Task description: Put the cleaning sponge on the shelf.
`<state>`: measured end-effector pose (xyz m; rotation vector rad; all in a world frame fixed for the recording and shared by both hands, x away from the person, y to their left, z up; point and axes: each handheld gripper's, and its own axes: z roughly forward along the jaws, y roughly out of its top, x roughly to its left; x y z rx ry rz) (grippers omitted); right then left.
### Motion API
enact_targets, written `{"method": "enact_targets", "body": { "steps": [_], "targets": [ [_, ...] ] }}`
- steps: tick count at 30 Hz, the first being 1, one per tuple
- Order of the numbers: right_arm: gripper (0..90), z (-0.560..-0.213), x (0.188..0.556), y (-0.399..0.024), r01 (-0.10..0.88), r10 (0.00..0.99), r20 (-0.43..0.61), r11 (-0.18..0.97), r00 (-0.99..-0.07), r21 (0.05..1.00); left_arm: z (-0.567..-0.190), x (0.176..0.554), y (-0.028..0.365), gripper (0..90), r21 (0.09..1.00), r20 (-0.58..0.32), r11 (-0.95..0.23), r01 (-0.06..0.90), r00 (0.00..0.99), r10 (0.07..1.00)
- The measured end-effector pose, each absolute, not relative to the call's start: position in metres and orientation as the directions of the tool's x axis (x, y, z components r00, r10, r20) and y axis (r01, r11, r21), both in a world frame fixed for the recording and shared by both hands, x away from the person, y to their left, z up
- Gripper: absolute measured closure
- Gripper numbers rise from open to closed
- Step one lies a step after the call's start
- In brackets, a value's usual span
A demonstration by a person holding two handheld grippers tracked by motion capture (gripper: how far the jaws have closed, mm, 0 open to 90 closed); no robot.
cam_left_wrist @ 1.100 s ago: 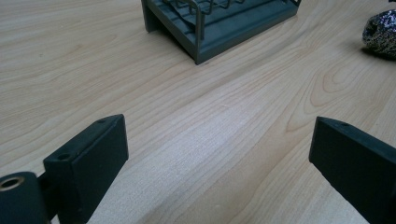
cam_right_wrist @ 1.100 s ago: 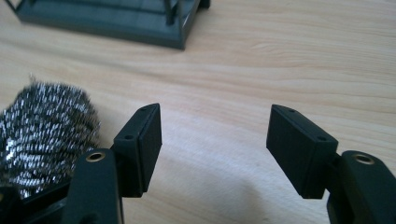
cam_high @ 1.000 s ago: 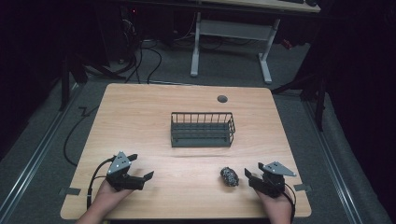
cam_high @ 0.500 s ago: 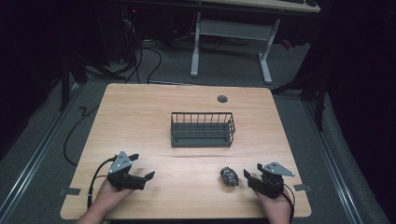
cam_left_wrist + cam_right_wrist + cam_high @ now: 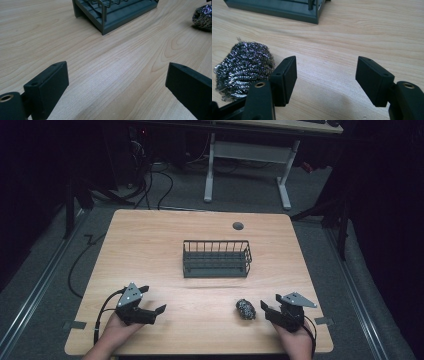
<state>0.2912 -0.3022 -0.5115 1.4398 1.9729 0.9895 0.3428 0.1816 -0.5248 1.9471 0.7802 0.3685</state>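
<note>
Claws are both held released and empty: right claw (image 5: 268, 309) low on the surface (image 5: 165, 245) just beside the scourer (image 5: 245, 309), left claw (image 5: 158, 312) well apart. Nothing is grasped yet; likely next, the scourer must be straddled, perhaps for the basket (image 5: 216, 258).

A pale wooden counter (image 5: 150, 245) stands on a grey floor (image 5: 60, 265), with a dark wire basket (image 5: 216, 258) near its middle and a round grommet hole (image 5: 238, 226) farther back. Near the front right lies a small dark, speckled ball (image 5: 245, 309) (too small to tell its material). The right gripper (image 5: 268, 311) rests just beside it, jaws spread and pointing left toward it. The left gripper (image 5: 156, 312) lies at the front left, well apart from the ball, jaws spread and pointing right. A hand (image 5: 116, 332) holds the left one, and a black cable (image 5: 102, 312) loops from it.
</note>
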Motion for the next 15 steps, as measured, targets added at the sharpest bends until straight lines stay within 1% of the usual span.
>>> {"method": "enact_targets", "body": {
  "steps": [7,9,15],
  "targets": [
    [32.0,-0.508,0.297,-0.304,0.652,0.953,0.038,0.177,-0.301,0.737,-0.524,0.343,0.183,5.4,0.877,-0.074,-0.317,0.362,0.753,0.654],
    [31.8,-0.508,0.298,-0.304,0.674,0.95,0.048,0.182,-0.308,0.716,-0.523,0.342,0.183,5.4,0.879,-0.073,-0.316,0.358,0.755,0.652],
    [29.2,-0.508,0.302,-0.303,0.722,0.944,0.036,0.226,-0.329,0.654,-0.524,0.342,0.182,5.4,0.876,-0.073,-0.319,0.362,0.753,0.654]
  ]
}}
